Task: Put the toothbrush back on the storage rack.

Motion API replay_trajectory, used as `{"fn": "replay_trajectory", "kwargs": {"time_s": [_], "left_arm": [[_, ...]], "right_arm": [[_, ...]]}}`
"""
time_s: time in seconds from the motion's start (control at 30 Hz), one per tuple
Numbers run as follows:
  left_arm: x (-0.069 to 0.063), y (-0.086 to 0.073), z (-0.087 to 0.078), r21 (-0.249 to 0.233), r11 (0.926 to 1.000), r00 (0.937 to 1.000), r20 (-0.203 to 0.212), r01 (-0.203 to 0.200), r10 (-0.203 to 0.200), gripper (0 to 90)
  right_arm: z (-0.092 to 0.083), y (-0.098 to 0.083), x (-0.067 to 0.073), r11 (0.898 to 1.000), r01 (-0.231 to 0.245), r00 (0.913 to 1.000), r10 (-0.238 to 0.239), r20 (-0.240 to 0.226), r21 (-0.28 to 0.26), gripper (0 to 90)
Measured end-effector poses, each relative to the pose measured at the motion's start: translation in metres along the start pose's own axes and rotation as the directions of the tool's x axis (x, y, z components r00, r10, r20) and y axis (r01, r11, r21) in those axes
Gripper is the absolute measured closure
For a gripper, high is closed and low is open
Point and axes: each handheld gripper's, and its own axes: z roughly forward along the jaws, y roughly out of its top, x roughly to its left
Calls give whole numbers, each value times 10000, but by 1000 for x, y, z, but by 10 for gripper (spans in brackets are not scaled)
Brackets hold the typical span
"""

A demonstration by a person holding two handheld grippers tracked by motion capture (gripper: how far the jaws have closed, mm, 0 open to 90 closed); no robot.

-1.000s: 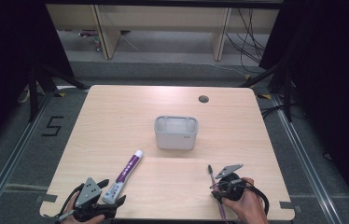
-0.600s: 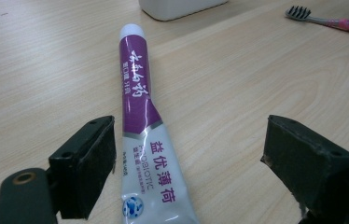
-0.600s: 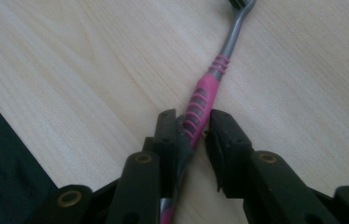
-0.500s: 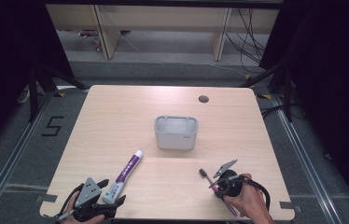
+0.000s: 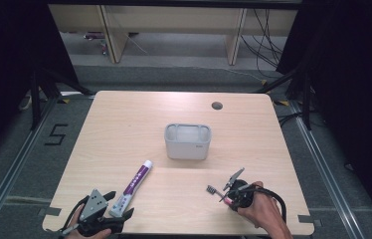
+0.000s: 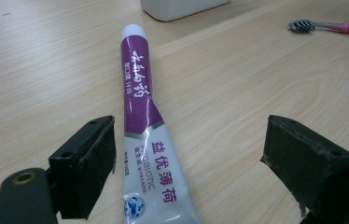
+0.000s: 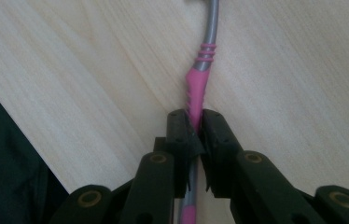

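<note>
- In the right gripper view, the right gripper (image 7: 194,122) is seen clamped on the pink grip of a toothbrush (image 7: 198,88); its jaws have just been closing and now pinch the handle between them.
- From the high view, the toothbrush's bristled head (image 5: 212,189) is seen pointing left, near the table's (image 5: 124,124) front right corner, with the hand (image 5: 258,211) angled in from below.
- The left gripper (image 6: 189,154) is held wide open, its jaws flanking a toothpaste tube (image 6: 142,135) without touching it.
- The tube lies near the front left edge, cap towards the grey holder (image 5: 187,141) at the centre.
- "PROBIOTIC" and Chinese characters are printed on the tube.
</note>
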Motion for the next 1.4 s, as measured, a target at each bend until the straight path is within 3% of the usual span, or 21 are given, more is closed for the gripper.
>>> {"fn": "replay_trajectory", "kwargs": {"time_s": [0.13, 0.2, 0.23, 0.3, 0.33, 0.37, 0.4, 0.63, 0.67, 0.7, 0.83, 1.03, 1.1, 1.13, 1.17, 1.23, 1.27, 1.3, 1.4], "left_arm": [[0, 0, 0, -30, 10000, 10000, -16, 45, -45, 165], [0, 0, 0, -42, 10000, 10000, -15, 51, -51, 165], [0, 0, 0, -55, 10000, 10000, -30, 78, -78, 165], [0, 0, 0, -46, 10000, 10000, -28, 40, -40, 165], [0, 0, 0, -83, 10000, 10000, 15, 42, -42, 165], [0, 0, 0, -83, 10000, 10000, 15, 42, -42, 164], [0, 0, 0, -70, 9999, 10000, -39, 76, -76, 165], [1, 0, 0, -81, 10000, 10000, -27, 30, -31, 165], [1, 0, 0, -103, 9999, 10000, -29, 47, -47, 165], [1, 0, 0, -105, 9999, 10000, -28, 43, -43, 165], [0, 0, 0, -160, 9998, 10000, -23, 90, -90, 165], [1, 0, 0, -103, 9999, 10000, -27, 39, -39, 165], [1, 0, 0, -65, 10000, 10000, -33, 23, -23, 165], [1, 0, 0, -65, 10000, 10000, -33, 23, -23, 165], [0, 0, 0, -140, 9999, 10000, -26, 86, -86, 165], [1, 0, 0, -84, 10000, 10000, -34, 35, -36, 165], [1, 0, 0, -84, 10000, 10000, -34, 35, -36, 165], [1, 0, 0, -113, 9999, 10000, -29, 93, -93, 165], [1, 0, 0, -61, 10000, 10000, -31, 12, -12, 165]], "right_arm": [[0, 2, 1, 9996, 71, 9999, -73, 74, 267, 824], [1, 3, -3, 9969, 681, 9973, -692, 258, 405, 824], [1, 3, -2, 9978, 477, 9985, -489, 251, 469, 824], [0, 5, 0, 9969, 530, 9974, -558, 466, 588, 824], [1, 6, 3, 9974, 246, 9990, -271, 352, 679, 825], [1, 6, 3, 9974, 246, 9990, -271, 352, 679, 825], [2, 7, 2, 9958, 592, 9978, -611, 262, 697, 826], [-2, 7, 4, 9953, 465, 9980, -498, 379, 845, 827], [-3, 6, 2, 9956, 710, 9963, -738, 434, 615, 829], [-5, 6, 4, 9973, 409, 9978, -439, 488, 605, 830], [-19, 4, 2, 9969, 762, 9966, -755, 335, -201, 834], [-33, 2, -4, 9933, 718, 9967, -680, 439, -908, 835], [-44, 1, -8, 9857, 694, 9968, -623, 504, -1533, 835], [-44, 1, -8, 9857, 694, 9968, -623, 504, -1533, 835], [-53, 1, -9, 9761, 337, 9991, -272, 330, -2146, 838], [-60, 1, -12, 9645, 424, 9989, -360, 293, -2608, 839], [-65, 0, -12, 9646, -48, 10000, 59, 34, -2636, 839], [-68, 1, -15, 9542, 390, 9991, -333, 243, -2968, 839], [-71, 2, -17, 9498, 351, 9991, -262, 330, -3109, 839]]}}
